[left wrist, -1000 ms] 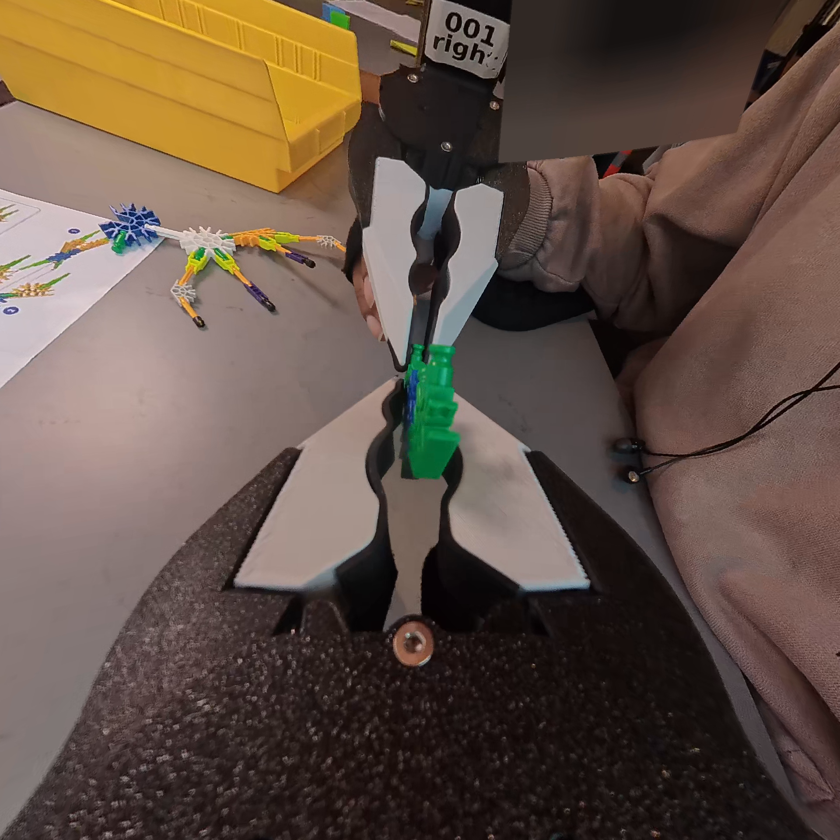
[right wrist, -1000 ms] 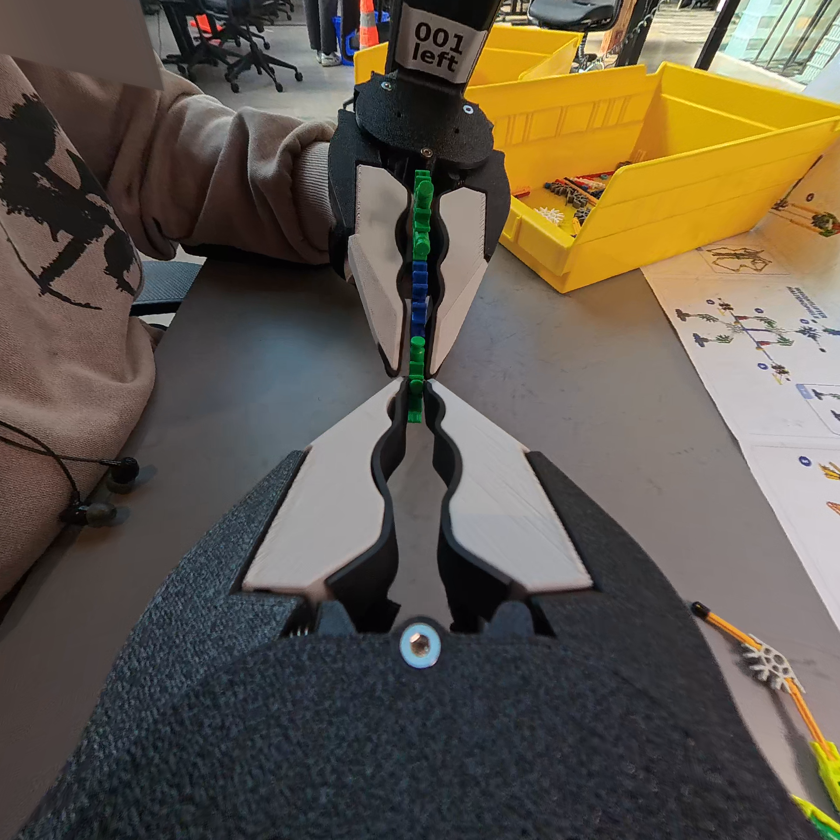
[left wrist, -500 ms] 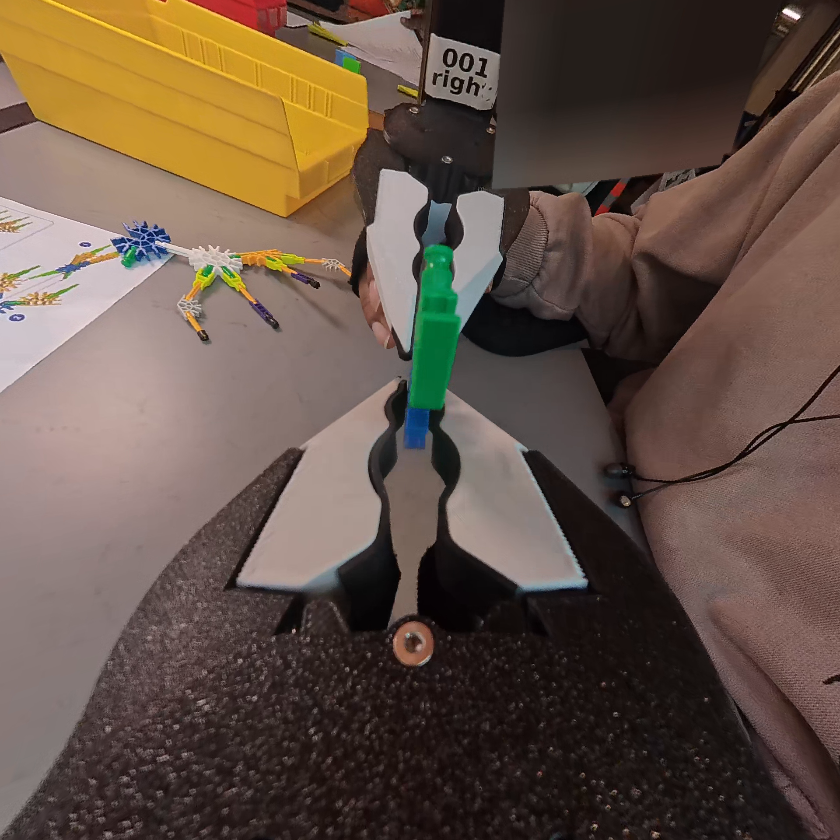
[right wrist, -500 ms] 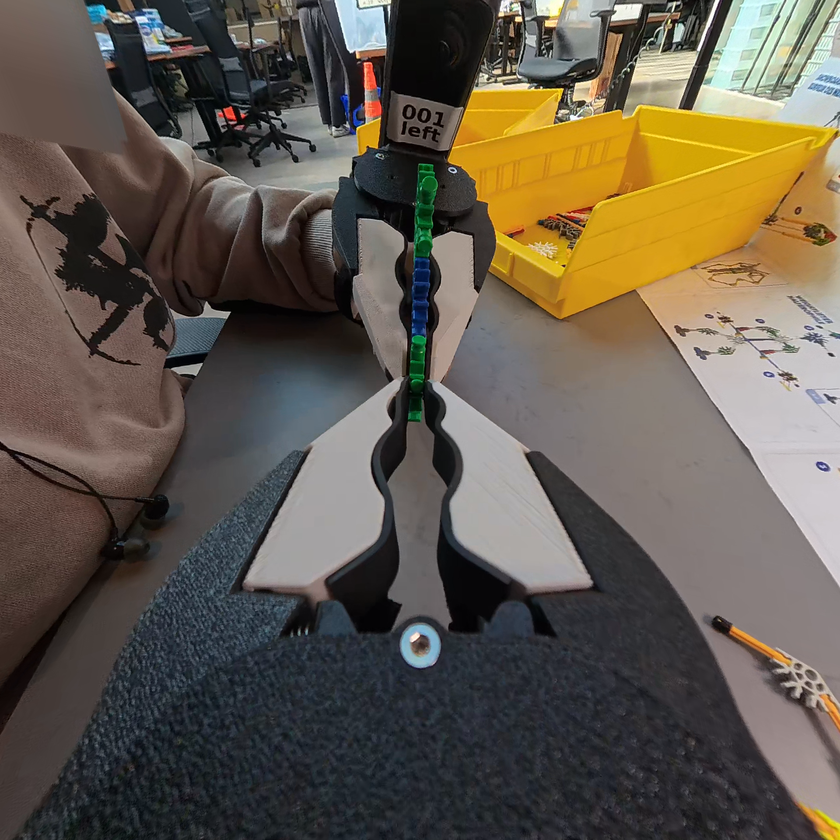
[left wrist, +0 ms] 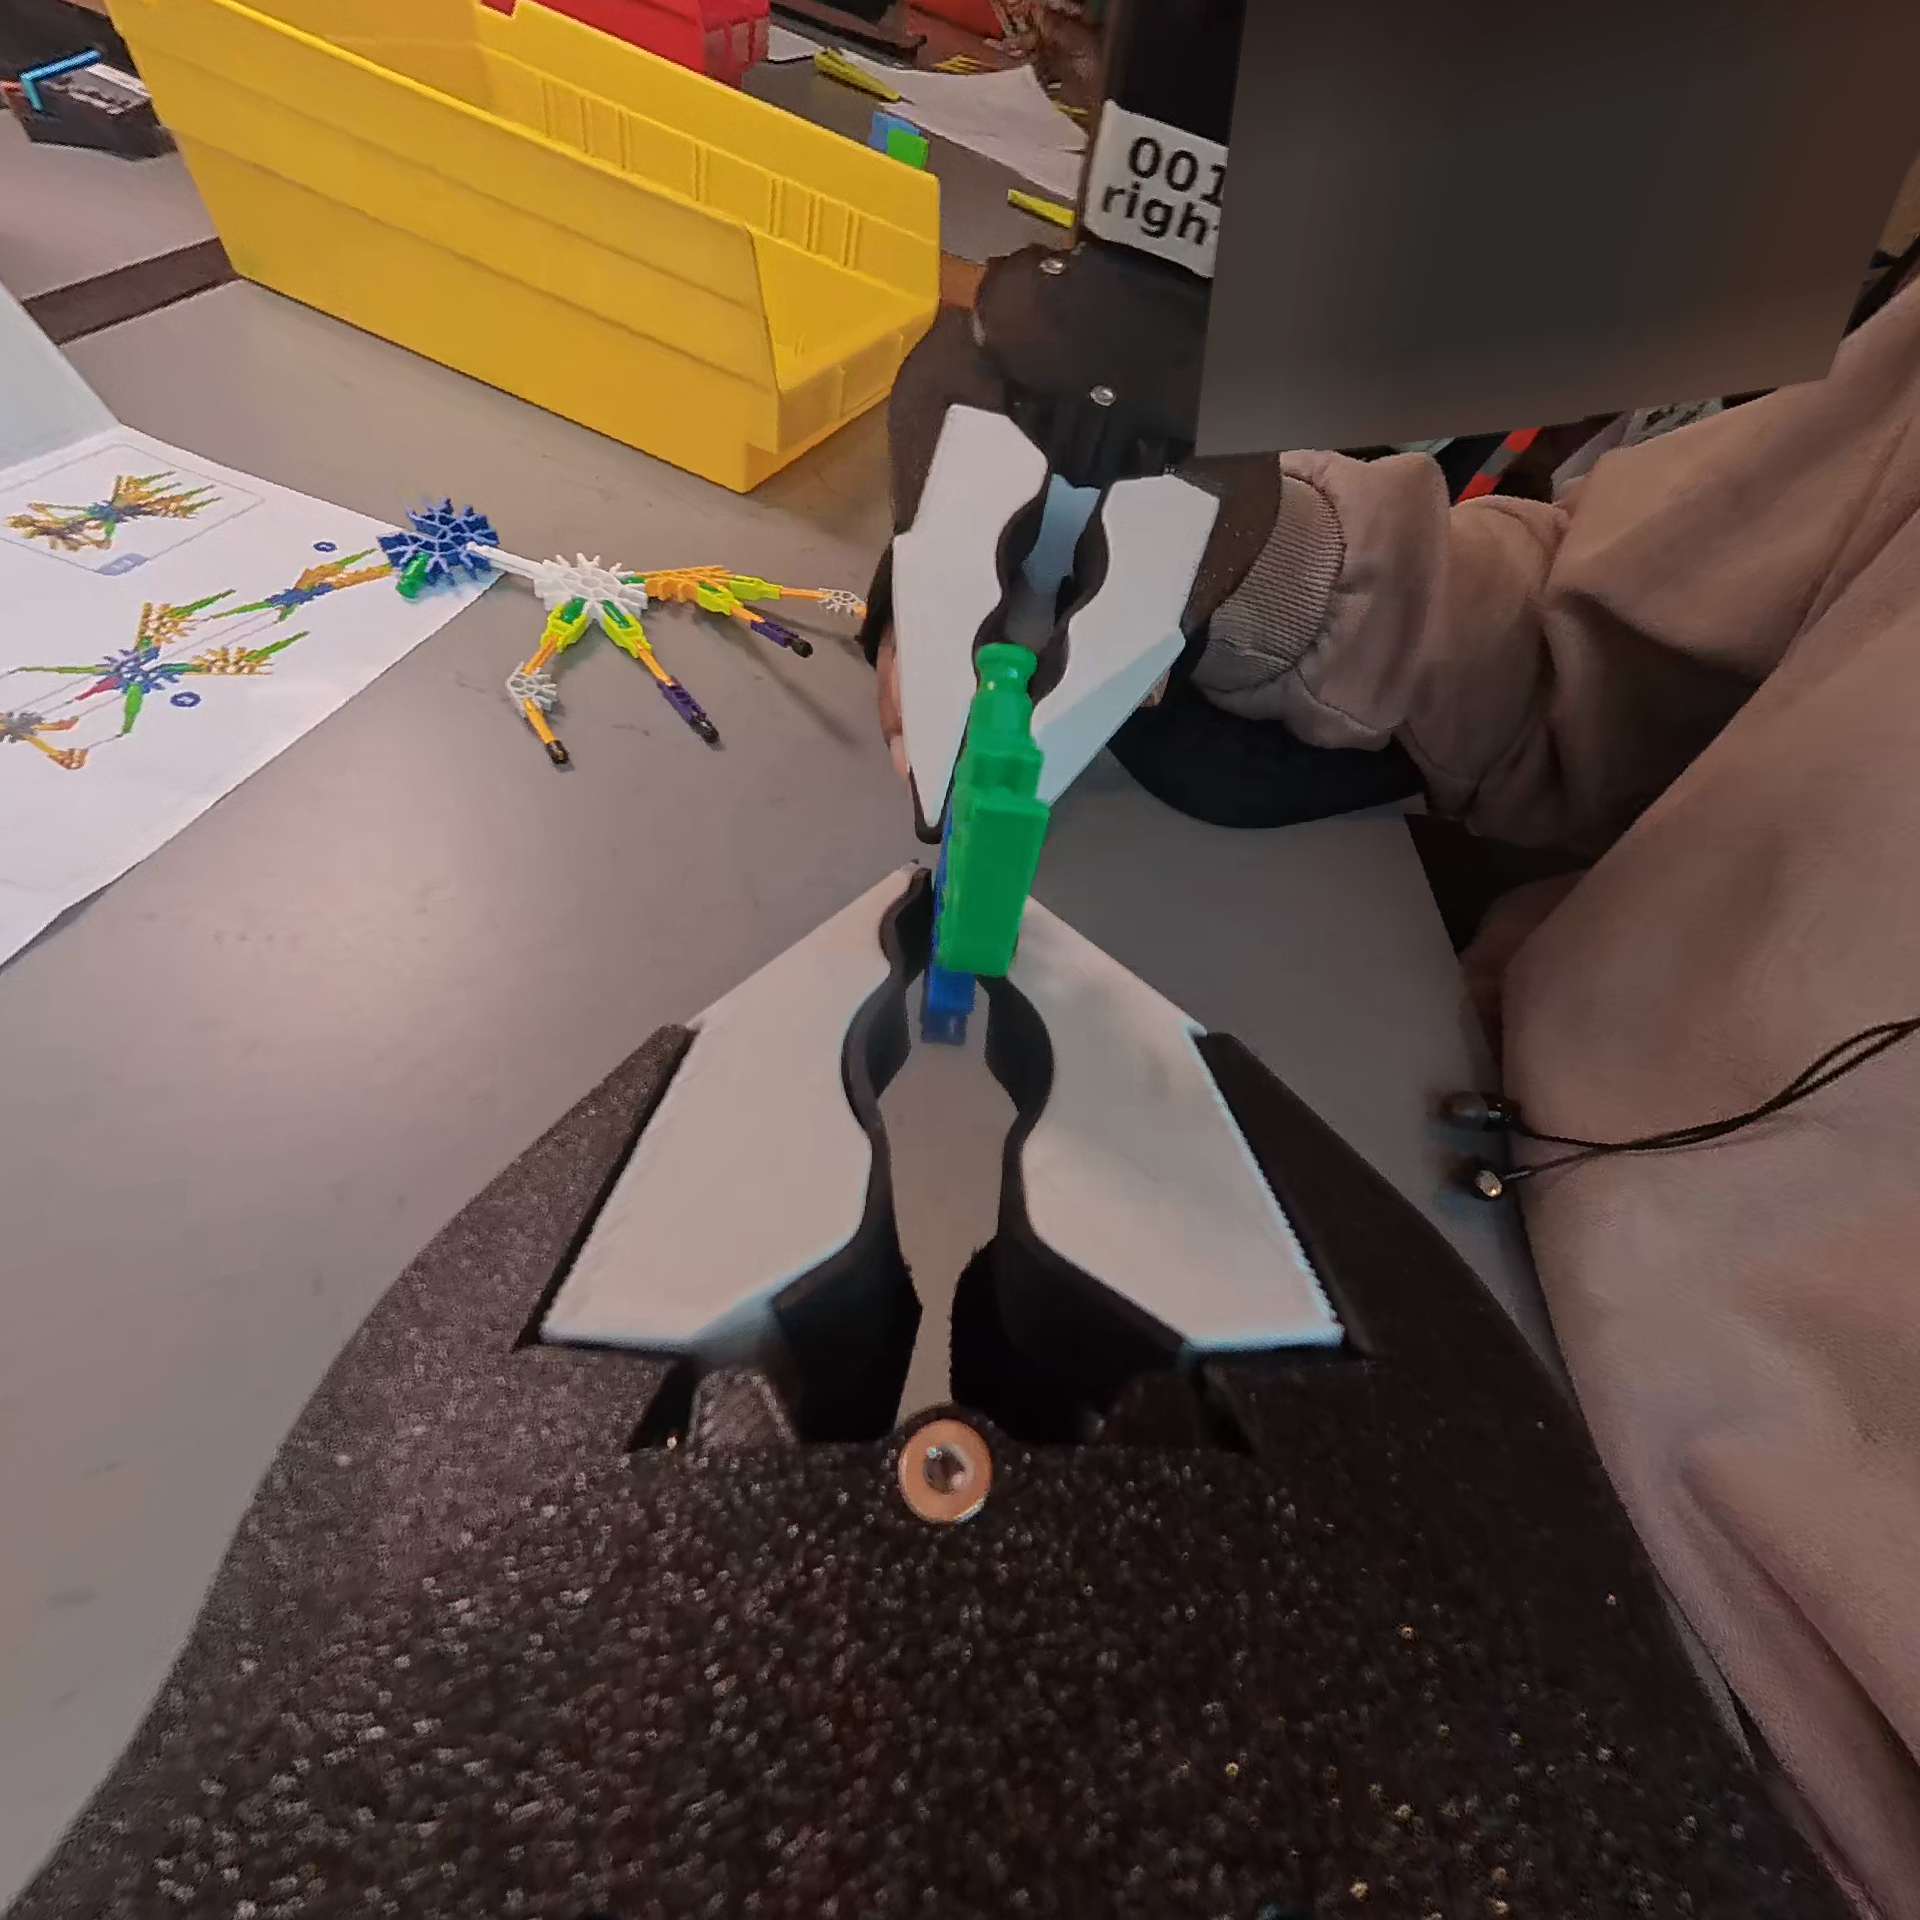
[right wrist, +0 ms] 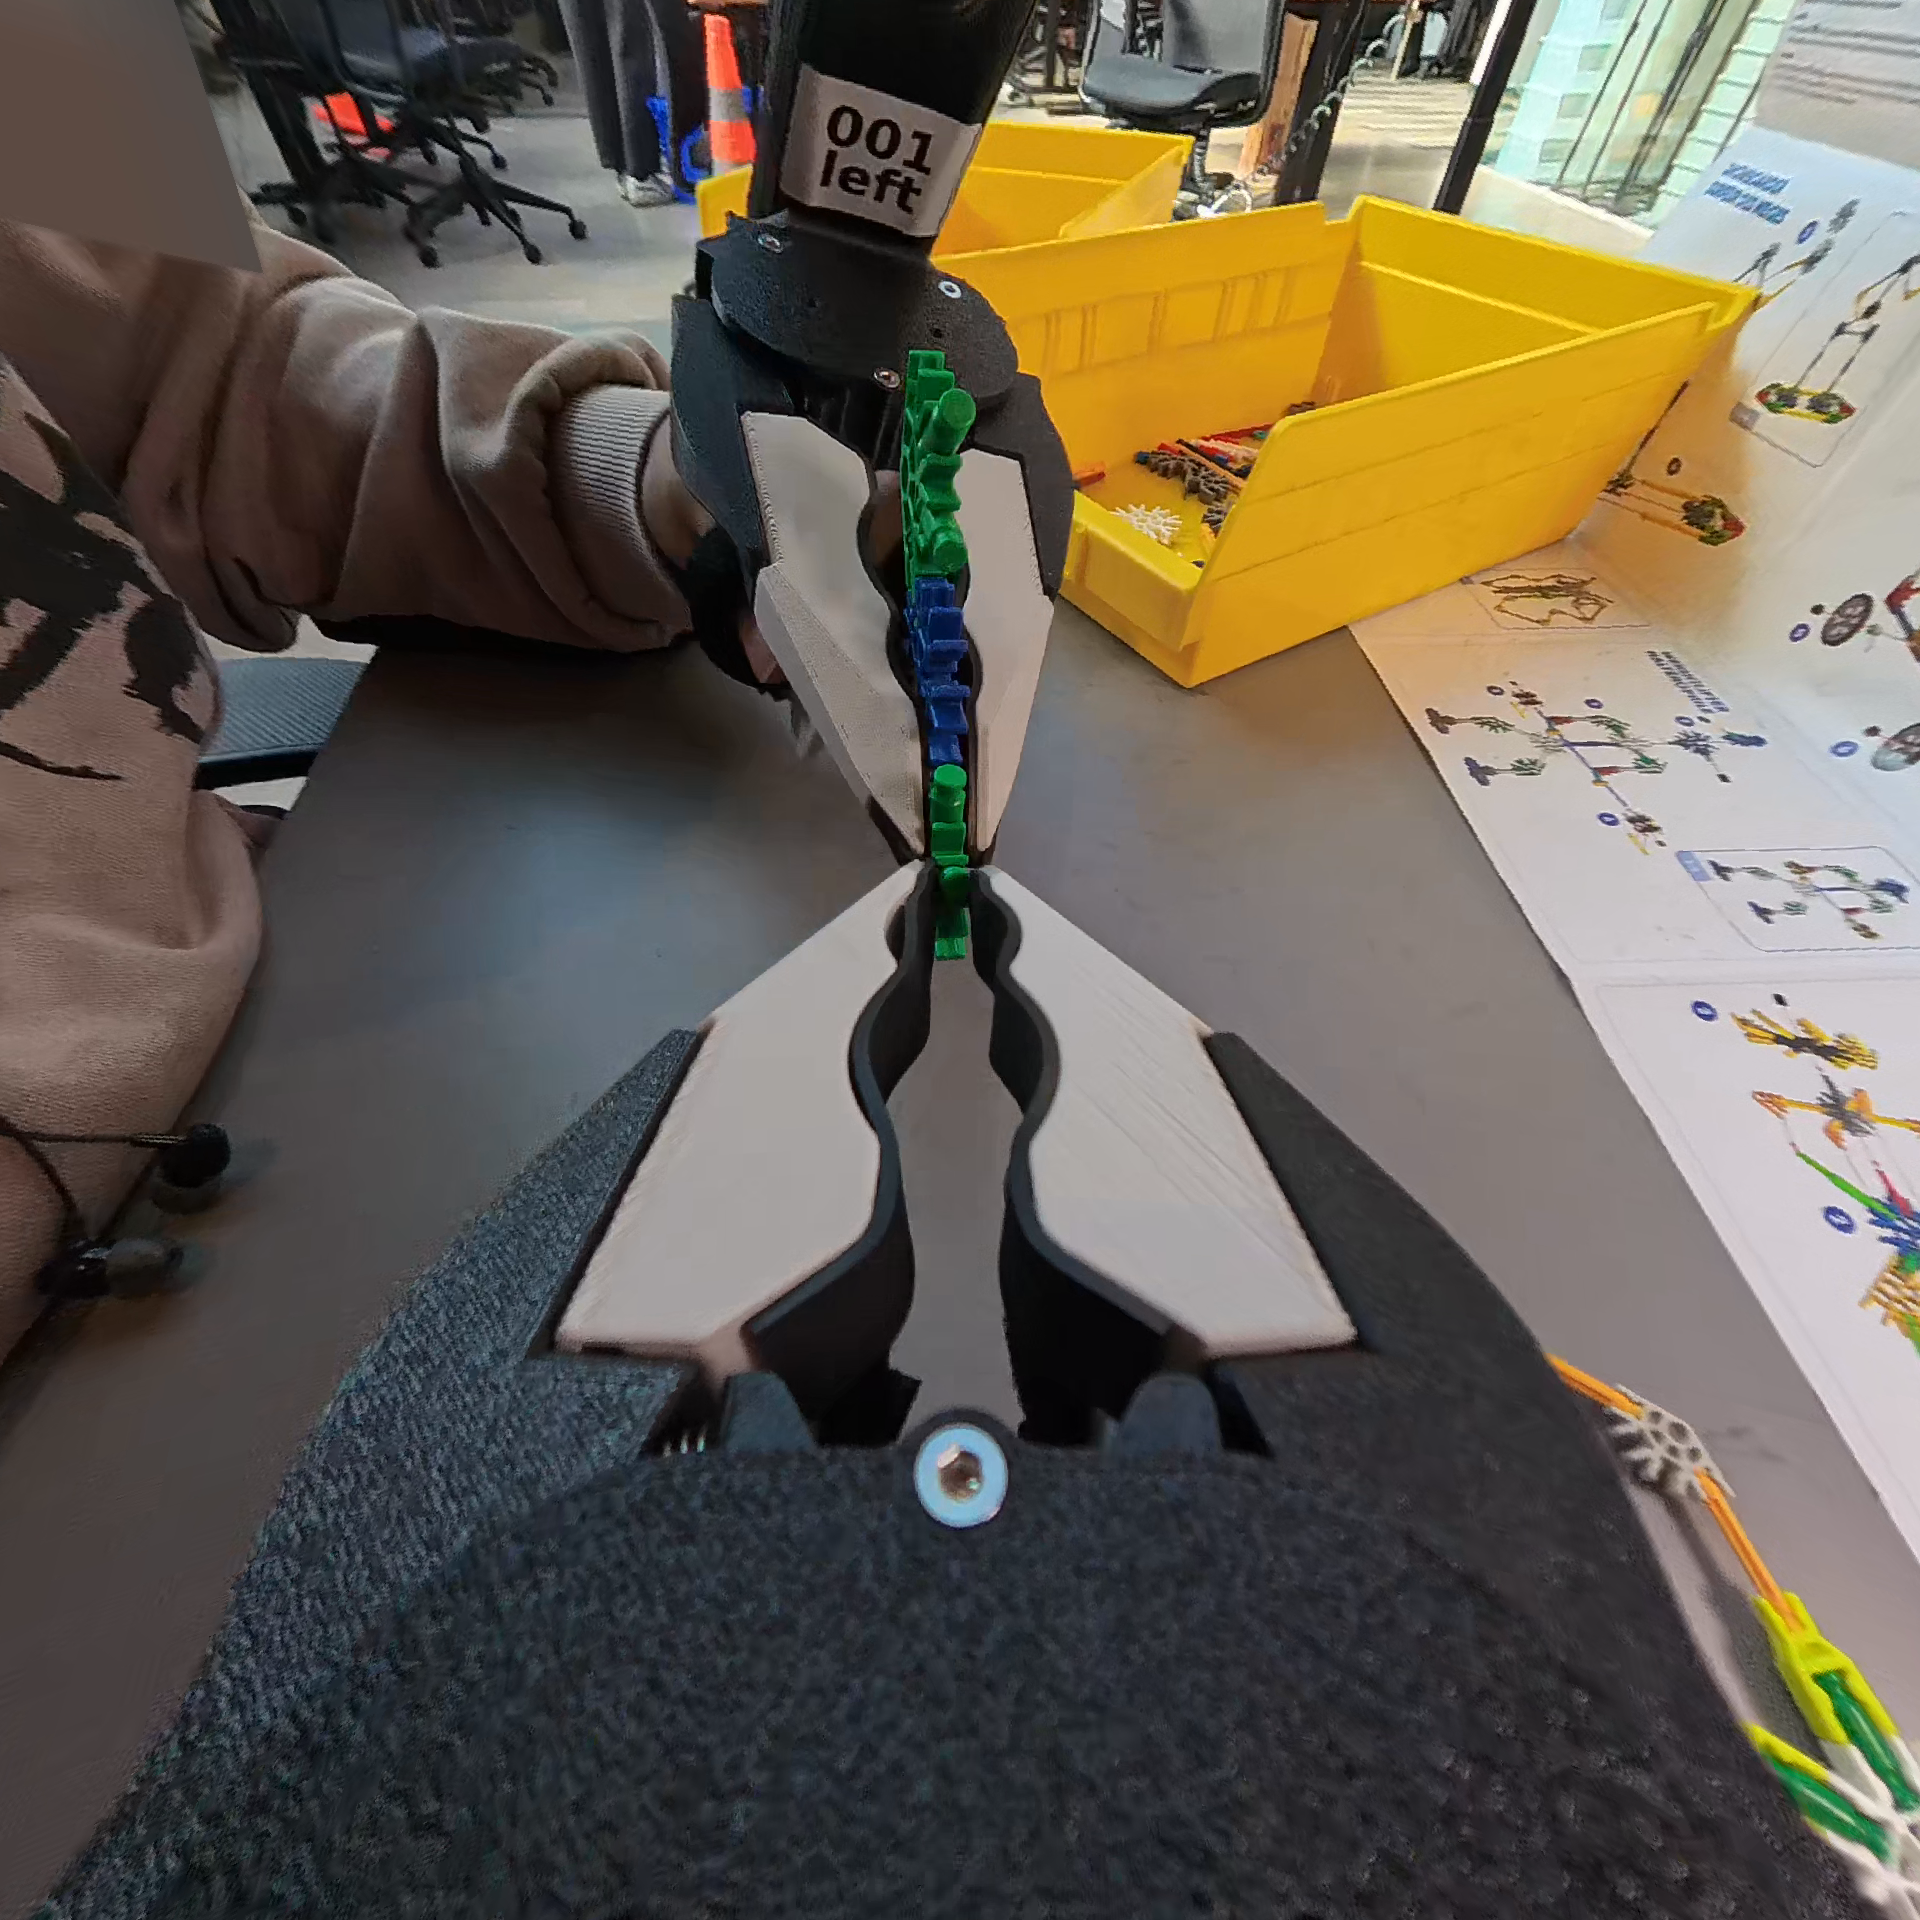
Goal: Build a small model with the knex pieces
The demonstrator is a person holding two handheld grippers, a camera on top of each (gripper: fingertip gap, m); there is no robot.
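- Grey tabletop [left wrist: 312, 1039] lies beneath both my grippers.
- My left gripper [left wrist: 961, 914] is clamped on the green-and-blue connector chain [right wrist: 940, 665].
- My right gripper [right wrist: 951, 883] pinches the chain's opposite end; the chain's long axis runs straight ahead between them.

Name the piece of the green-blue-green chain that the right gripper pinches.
The near green piece, at the tips of the right gripper. The blue piece and far green piece sit inside the left gripper.
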